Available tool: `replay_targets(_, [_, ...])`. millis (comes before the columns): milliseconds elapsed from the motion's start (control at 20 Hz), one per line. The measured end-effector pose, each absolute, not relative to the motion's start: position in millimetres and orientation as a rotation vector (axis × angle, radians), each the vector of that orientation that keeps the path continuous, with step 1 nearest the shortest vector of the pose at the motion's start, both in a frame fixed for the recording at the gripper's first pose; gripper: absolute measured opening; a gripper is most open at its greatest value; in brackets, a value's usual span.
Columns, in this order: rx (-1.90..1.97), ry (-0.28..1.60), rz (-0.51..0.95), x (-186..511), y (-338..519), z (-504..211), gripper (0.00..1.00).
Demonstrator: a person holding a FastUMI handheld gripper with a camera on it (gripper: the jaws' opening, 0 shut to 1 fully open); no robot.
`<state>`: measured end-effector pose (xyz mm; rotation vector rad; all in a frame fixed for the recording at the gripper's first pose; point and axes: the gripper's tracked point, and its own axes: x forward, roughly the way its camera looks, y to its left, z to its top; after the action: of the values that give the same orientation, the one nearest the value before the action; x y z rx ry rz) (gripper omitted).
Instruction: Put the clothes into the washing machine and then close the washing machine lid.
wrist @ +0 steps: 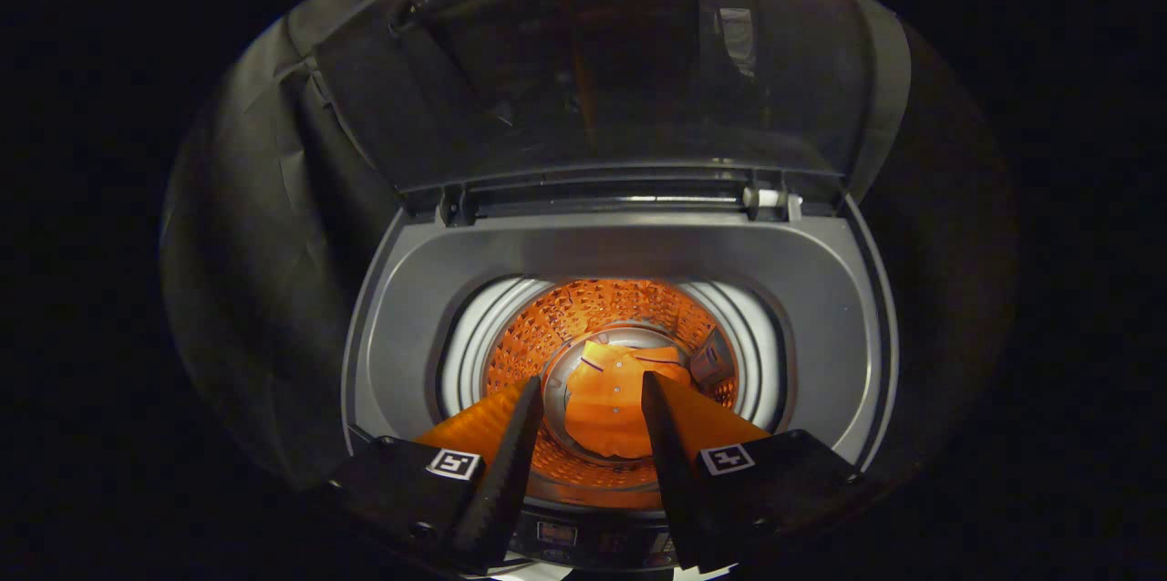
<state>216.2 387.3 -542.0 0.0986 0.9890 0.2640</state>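
Wedge-shaped fingers (524, 435) — square tag markers

Glossy see-through plastic lid (593, 61), dimpled metal drum (620, 303), soft cloth (615, 399).

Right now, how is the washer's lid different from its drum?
The lid is dark, see-through and stands raised behind the opening; the drum sits sunk below it, lit and full of little holes. The lid holds nothing; the drum holds a garment. Both belong to one washer. The gripper hovers open above the drum, gripping nothing.
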Motion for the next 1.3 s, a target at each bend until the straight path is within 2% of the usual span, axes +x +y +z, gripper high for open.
replay_targets(200, [0.085,0.940,0.262,217.9,379.2,-508.3,0.74])
replay_targets(500, [0.079,0.872,0.274,222.0,375.7,-457.3,0.84])
replay_targets(550, [0.076,0.855,0.272,224.6,375.4,-447.4,0.90])
replay_targets(650, [0.071,0.818,0.275,229.5,376.8,-426.3,0.95])
replay_targets(950, [0.076,0.737,0.287,243.4,385.8,-366.2,0.99])
replay_targets(1300, [0.074,0.636,0.285,282.9,391.1,-296.1,0.99])
